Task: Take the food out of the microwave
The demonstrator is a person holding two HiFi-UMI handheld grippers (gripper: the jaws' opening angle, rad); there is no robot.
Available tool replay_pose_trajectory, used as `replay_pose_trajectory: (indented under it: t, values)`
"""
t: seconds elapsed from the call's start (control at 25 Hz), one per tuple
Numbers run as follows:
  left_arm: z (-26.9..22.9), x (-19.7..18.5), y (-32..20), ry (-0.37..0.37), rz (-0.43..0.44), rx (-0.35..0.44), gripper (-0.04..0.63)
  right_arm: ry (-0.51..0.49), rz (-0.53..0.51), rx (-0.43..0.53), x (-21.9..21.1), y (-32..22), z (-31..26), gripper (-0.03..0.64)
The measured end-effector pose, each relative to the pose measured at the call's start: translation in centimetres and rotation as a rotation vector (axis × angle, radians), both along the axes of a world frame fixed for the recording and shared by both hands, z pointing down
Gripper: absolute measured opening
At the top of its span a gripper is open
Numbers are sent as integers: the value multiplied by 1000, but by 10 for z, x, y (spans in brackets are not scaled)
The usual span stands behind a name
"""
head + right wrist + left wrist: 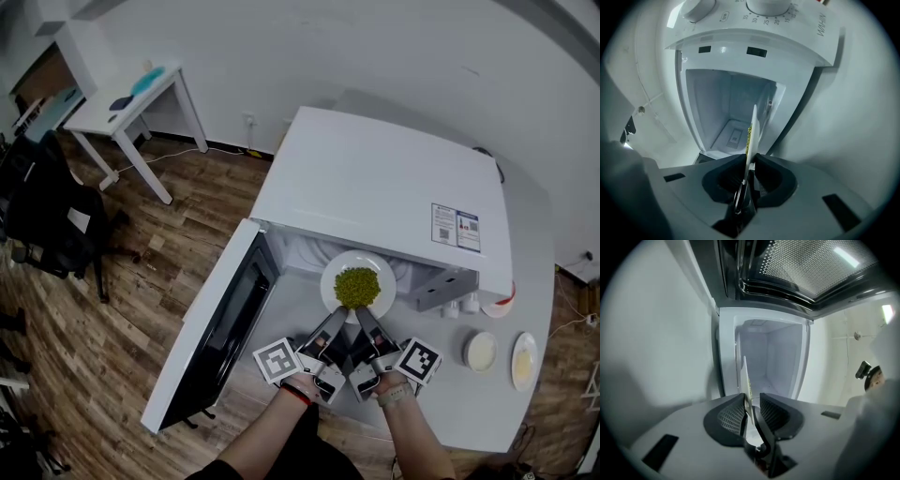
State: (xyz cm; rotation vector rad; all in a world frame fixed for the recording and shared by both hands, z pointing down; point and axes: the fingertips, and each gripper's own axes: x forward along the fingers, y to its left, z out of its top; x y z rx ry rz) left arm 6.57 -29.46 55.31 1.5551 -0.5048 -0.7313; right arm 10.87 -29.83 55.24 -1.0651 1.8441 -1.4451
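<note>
We hold the right gripper point(366, 317) and left gripper point(337, 317) level, side by side. The right clamps the plate point(330, 274) rim just ahead, and the left's jaws straddle it loosely.

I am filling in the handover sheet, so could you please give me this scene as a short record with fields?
appliance: white microwave oven, door swung open
load: round white plate with heap of green food, at the cavity mouth
left gripper: jaws apart, plate rim between them, one pad clear of it
right gripper: closed on plate rim
nearby: small white bowl and small pale dish on grey table, right of microwave
</note>
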Motion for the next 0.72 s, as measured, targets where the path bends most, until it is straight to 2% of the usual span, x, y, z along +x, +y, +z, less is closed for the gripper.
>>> replay_pose_trajectory:
  t: [0.16, 0.36, 0.56, 0.72]
  values:
    - [2, 2, -2, -53, 20, 27, 126, -3, -14, 8, 2, -1, -1, 69]
    - [4, 4, -3, -88, 39, 52, 131, -6, -17, 15, 3, -1, -1, 67]
    - [6, 5, -1, -208, 69, 127, 157, 0, -16, 32, 5, 0, -5, 67]
    - [-1, 7, 1, -200, 62, 161, 184, -26, -1, 38, 8, 3, -8, 67]
